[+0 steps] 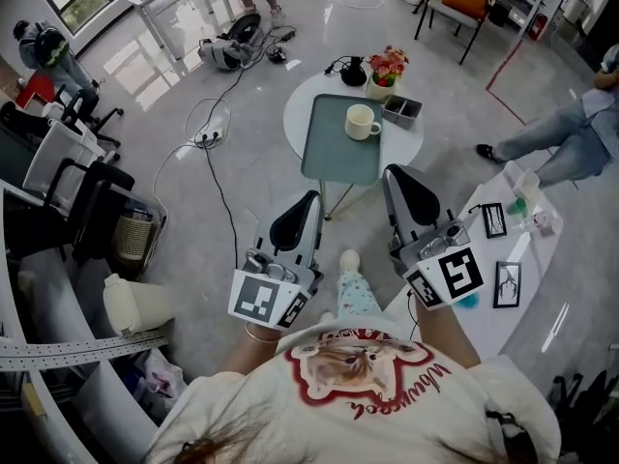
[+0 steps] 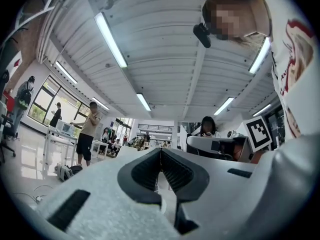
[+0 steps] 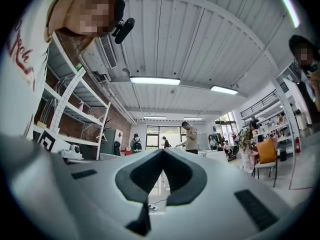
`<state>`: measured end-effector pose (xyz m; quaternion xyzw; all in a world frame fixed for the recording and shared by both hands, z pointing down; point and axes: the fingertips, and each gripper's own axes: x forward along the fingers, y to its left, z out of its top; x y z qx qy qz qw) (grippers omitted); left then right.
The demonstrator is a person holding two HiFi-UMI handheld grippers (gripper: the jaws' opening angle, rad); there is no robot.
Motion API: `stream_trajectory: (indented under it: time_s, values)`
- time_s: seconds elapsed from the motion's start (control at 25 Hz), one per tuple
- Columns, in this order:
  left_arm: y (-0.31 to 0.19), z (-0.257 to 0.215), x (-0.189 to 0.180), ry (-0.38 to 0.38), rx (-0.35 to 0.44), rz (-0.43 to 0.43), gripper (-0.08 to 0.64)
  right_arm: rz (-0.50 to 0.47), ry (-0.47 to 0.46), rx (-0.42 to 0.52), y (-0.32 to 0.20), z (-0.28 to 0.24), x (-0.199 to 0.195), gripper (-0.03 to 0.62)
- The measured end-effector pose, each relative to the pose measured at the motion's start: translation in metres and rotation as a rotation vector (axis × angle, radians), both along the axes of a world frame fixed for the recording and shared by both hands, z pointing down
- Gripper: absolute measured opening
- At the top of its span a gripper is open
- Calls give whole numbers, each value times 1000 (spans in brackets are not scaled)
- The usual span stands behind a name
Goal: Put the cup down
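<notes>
Left tool (image 2: pixel 161 151) jaws together, empty; ceiling lights (image 2: pixel 112 39) above

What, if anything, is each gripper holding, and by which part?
Nothing. The left gripper and the right gripper are both shut and empty. The cup stands on the tray, apart from both.

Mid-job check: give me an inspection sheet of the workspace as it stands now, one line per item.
Surface: round white table carrying a grey-green rectangular tray.
Job's things: cream ceramic cup stands upright on the tray, in neither gripper.
Clutter: grey rectangular container, pot of red and pink flowers, and a black headset-like item, all on the table.
Grippers: left hand-held gripper and right hand-held gripper are both shut on nothing, near the person's body.
Cables: black floor cable left of the table.
Surroundings: black office chairs at left, white side table at right.
</notes>
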<state>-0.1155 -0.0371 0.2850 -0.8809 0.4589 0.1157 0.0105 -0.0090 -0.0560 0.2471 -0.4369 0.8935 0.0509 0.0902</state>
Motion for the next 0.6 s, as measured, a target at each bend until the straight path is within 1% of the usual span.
stream_trajectory:
  time_s: [0.32,0.6]
  values:
    - [57,-3,4,1,4,30,14,28,-8,-10,62,5,5,28]
    - [87,-11,25,-11,18,48,14,30,-8,3,94,-1,21,28]
